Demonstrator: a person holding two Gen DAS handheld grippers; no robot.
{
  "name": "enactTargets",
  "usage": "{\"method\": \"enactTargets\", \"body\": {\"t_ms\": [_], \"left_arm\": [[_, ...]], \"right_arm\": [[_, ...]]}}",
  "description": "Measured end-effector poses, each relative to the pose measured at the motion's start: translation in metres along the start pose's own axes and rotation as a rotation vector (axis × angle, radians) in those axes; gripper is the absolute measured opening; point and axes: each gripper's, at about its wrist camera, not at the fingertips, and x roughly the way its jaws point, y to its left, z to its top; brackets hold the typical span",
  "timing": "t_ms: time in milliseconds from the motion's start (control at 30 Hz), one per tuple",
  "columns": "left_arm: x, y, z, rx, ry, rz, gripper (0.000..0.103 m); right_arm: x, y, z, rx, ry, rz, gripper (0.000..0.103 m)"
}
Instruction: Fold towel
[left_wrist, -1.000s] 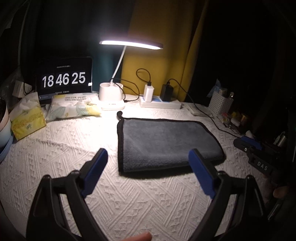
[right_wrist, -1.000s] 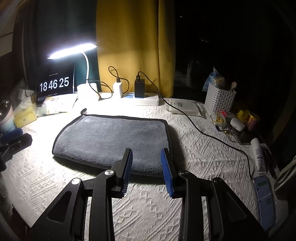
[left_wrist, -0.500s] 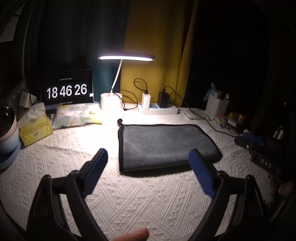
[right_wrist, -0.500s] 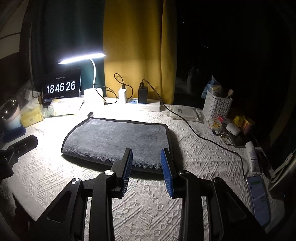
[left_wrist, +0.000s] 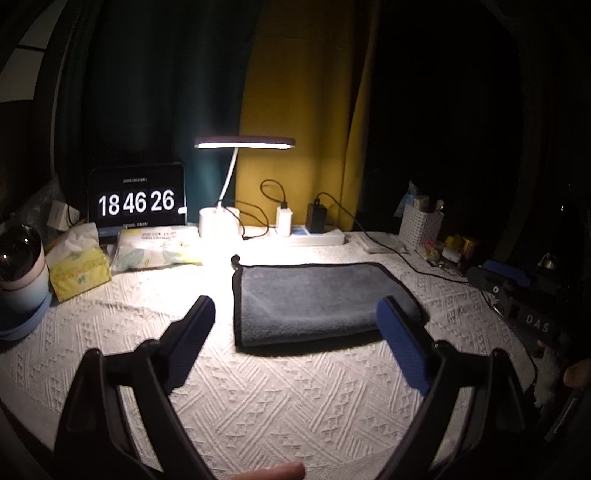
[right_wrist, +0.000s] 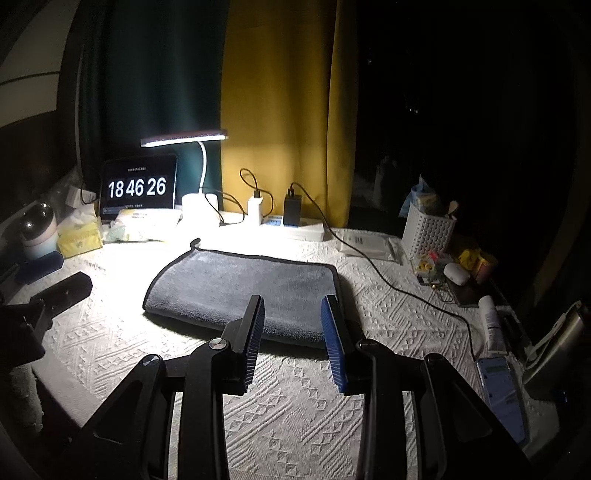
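Towel (left_wrist: 317, 299) – plush matt cloth; tablecloth (left_wrist: 295, 398) – white, woven, raised pattern.

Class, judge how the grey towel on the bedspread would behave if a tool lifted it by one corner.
The grey towel would probably droop limply: it lies flat, folded over itself. Its plush pile suggests easy gripping rather than slipping. On the textured white bedspread, a push would likely bunch it, not slide it.

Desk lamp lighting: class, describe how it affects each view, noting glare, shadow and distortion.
Left wrist view: the desk lamp blows out the cloth behind the towel; fisheye darkens the corners. Right wrist view: the towel casts a near-edge shadow; the right side is dim.
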Motion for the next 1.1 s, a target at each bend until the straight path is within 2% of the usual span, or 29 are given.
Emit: {"method": "enactTargets", "body": {"t_ms": [767, 1100], "left_arm": [[-0.054, -0.017, 0.012, 0.015, -0.118, -0.01, 0.09], [-0.062, -0.015, 0.015, 0.013, -0.139, -0.005, 0.09]], "right_arm": [[-0.061, 0.0, 0.009, -0.006, -0.107, -0.009, 0.035], [-0.069, 0.001, 0.008, -0.006, -0.118, -0.006, 0.035]]}}
